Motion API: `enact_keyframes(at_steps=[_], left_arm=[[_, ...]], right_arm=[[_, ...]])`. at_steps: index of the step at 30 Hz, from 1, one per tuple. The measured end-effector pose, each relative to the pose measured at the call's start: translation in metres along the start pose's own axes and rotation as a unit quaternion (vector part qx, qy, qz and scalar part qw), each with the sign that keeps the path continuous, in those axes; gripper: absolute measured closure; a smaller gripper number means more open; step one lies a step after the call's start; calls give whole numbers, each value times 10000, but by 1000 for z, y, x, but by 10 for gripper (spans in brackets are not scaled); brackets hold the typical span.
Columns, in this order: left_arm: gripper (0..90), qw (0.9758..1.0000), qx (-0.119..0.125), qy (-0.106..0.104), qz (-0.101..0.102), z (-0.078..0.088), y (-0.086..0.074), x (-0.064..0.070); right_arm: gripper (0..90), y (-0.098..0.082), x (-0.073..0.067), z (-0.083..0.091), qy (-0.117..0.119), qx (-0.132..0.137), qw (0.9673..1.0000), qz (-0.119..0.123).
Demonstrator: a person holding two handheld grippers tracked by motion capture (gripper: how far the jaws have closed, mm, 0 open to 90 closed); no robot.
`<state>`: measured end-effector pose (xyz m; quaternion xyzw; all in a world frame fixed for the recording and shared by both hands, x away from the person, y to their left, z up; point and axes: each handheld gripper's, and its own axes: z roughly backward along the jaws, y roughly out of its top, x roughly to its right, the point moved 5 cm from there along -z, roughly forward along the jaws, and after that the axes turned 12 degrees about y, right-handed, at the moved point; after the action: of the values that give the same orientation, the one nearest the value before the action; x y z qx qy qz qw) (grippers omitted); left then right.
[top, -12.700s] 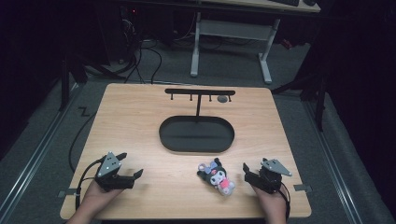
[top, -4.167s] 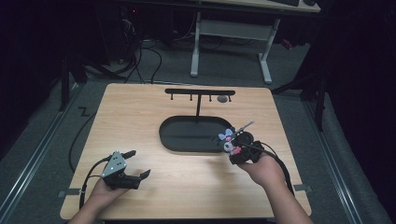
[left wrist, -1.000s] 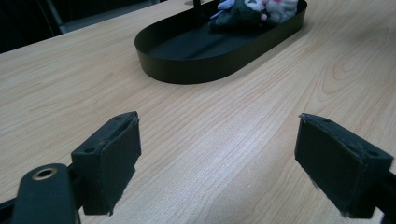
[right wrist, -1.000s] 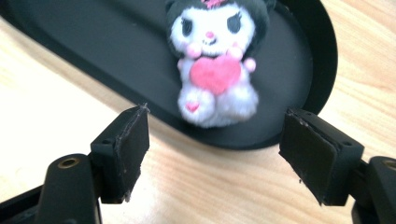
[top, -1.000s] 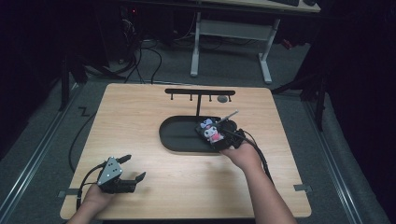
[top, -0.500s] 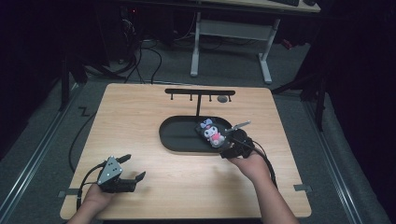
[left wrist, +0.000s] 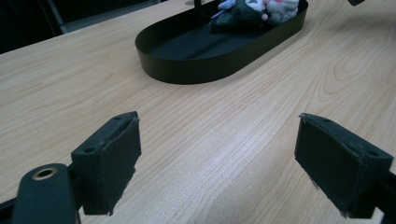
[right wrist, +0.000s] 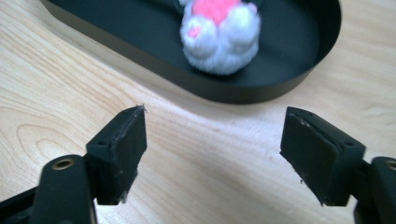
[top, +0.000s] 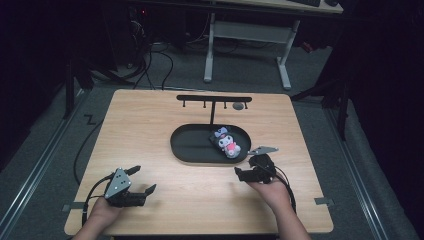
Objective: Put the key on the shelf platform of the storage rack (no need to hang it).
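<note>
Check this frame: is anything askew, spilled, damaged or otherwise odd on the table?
Nothing stands out. The plush toy lies wholly inside the black oval tray, at its right end. The right gripper sits open on the wood just outside the tray, the left gripper open near the front edge.
</note>
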<state>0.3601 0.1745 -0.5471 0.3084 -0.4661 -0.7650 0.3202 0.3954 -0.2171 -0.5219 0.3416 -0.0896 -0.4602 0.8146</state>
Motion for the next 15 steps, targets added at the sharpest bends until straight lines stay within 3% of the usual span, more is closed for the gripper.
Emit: enact_keyframes(at_steps=[5, 7, 9, 10, 11, 12, 13, 14, 15], left_arm=[[154, 10000, 7, -2, -18, 0, 0, 1], [154, 10000, 28, -19, -32, 1, 0, 1], [154, 10000, 45, -24, -46, 1, 0, 1], [154, 10000, 45, -24, -46, 1, 0, 1], [154, 10000, 35, -19, -51, 1, 0, 2], [154, 10000, 35, -19, -51, 1, 0, 2], [154, 10000, 19, -21, -62, 0, 0, 2], [154, 10000, 19, -21, -62, 0, 0, 2], [154, 10000, 11, 10, -60, 0, 0, 1]], right_arm=[[189, -21, -4, 0, 121, 467, 9987, -184], [185, -34, -9, 2, 197, 801, 9960, -338], [167, -50, -17, 7, 170, 1140, 9927, -345], [167, -50, -17, 7, 170, 1140, 9927, -345], [154, -60, -26, 13, 292, 1228, 9914, -334], [154, -60, -26, 13, 292, 1228, 9914, -334], [150, -62, -34, 18, 215, 1201, 9924, -139], [150, -62, -34, 18, 215, 1201, 9924, -139], [151, -64, -35, 21, 44, 1249, 9922, 20]])
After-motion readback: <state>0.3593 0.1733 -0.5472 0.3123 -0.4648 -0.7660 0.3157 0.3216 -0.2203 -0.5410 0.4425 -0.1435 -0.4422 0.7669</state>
